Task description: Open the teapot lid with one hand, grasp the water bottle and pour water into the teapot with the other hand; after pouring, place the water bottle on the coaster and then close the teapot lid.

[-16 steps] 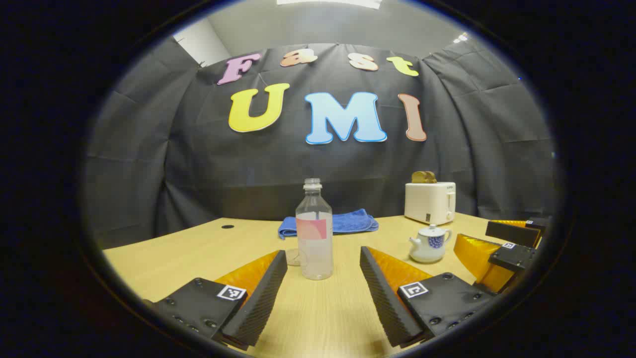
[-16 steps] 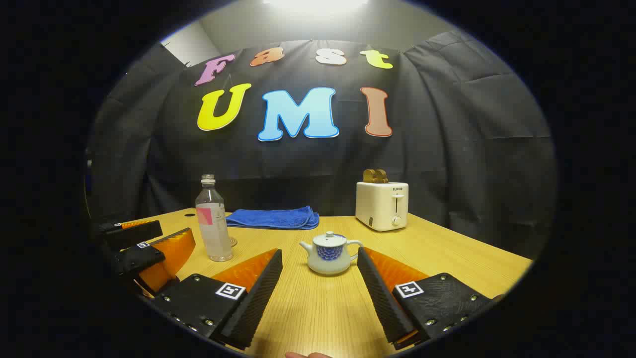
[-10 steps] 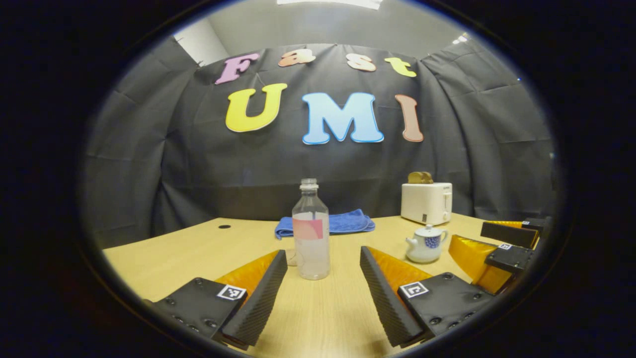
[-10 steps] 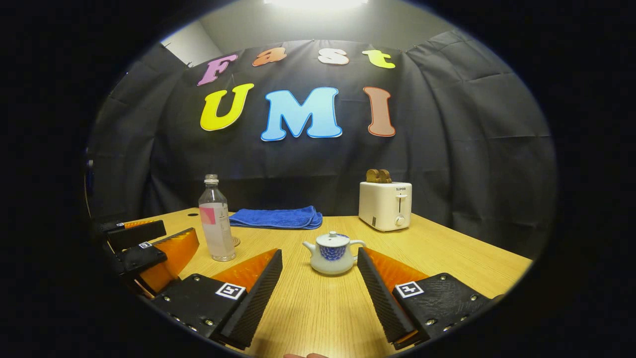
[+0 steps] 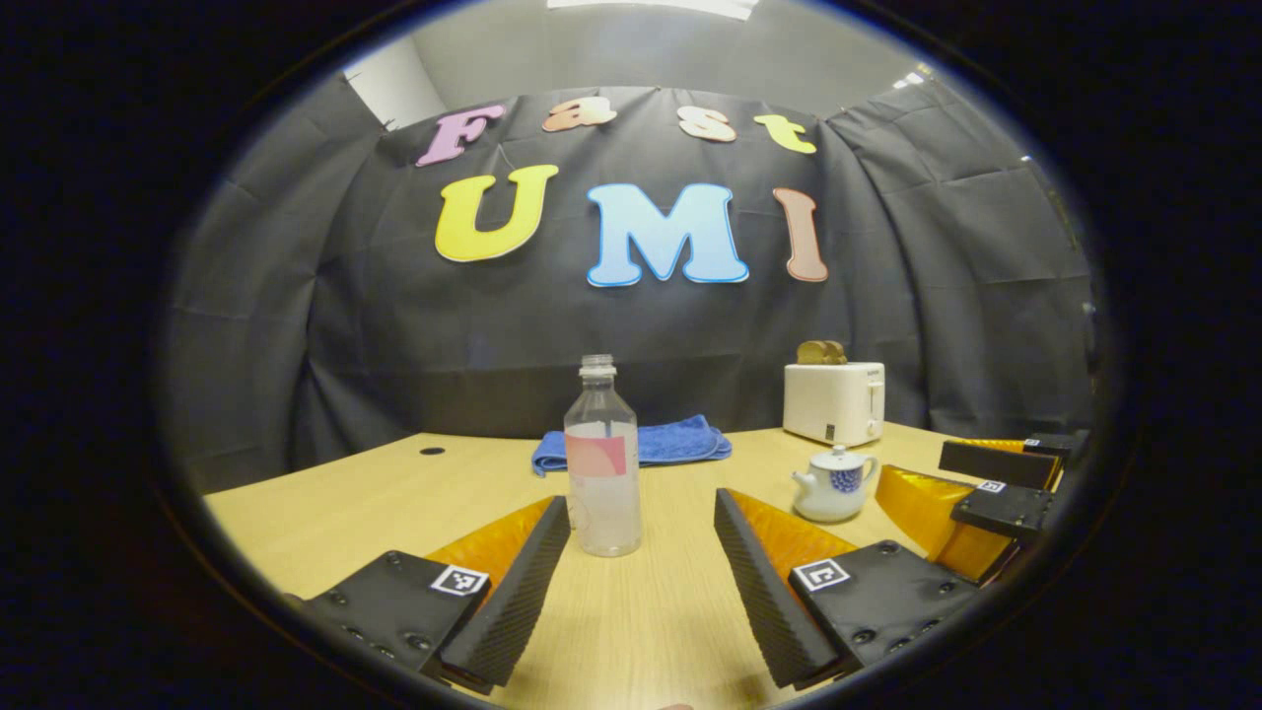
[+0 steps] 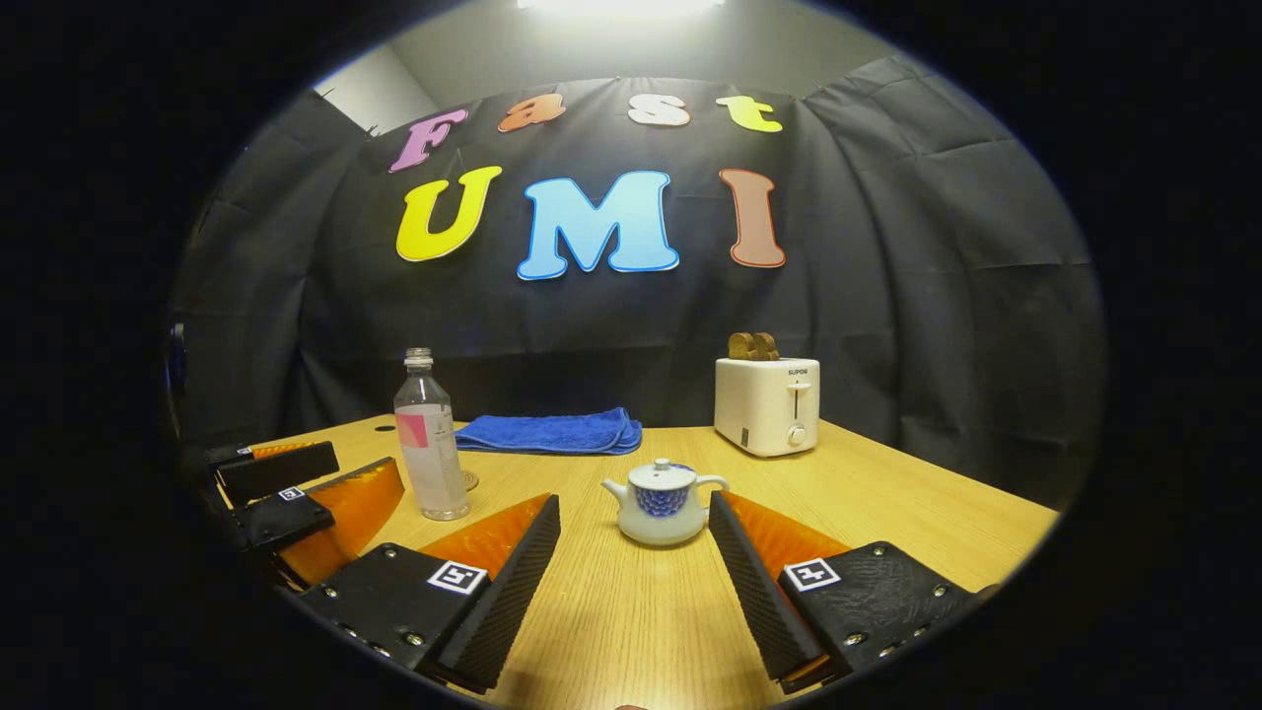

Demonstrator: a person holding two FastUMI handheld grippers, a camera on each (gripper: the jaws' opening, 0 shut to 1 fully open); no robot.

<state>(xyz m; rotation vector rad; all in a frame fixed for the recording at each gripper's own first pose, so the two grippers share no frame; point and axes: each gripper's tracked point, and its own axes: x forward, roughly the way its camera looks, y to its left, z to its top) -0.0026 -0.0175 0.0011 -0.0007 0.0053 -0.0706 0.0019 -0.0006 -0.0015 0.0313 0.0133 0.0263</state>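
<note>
On the wooden table [image 6: 887, 493], ahead of me:

- Water bottle [image 5: 602, 463]: upright, uncapped, partly filled, just beyond my left gripper [image 5: 641, 577]. Jaws wide apart, holding nothing.
- Teapot [image 6: 663, 503]: lid on, between and just past the tips of my right gripper [image 6: 634, 577]. Jaws wide apart, holding nothing.
- Coaster [image 6: 469, 481]: a small clear disc just behind the bottle.
- Blue towel [image 6: 552, 432]: folded, at the back.
- Toaster [image 6: 767, 404]: back right, toast in its slots.

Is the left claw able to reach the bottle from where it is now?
Probably yes: the left claw is open, the bottle stands upright just ahead between its fingers, and nothing lies between them.
</note>
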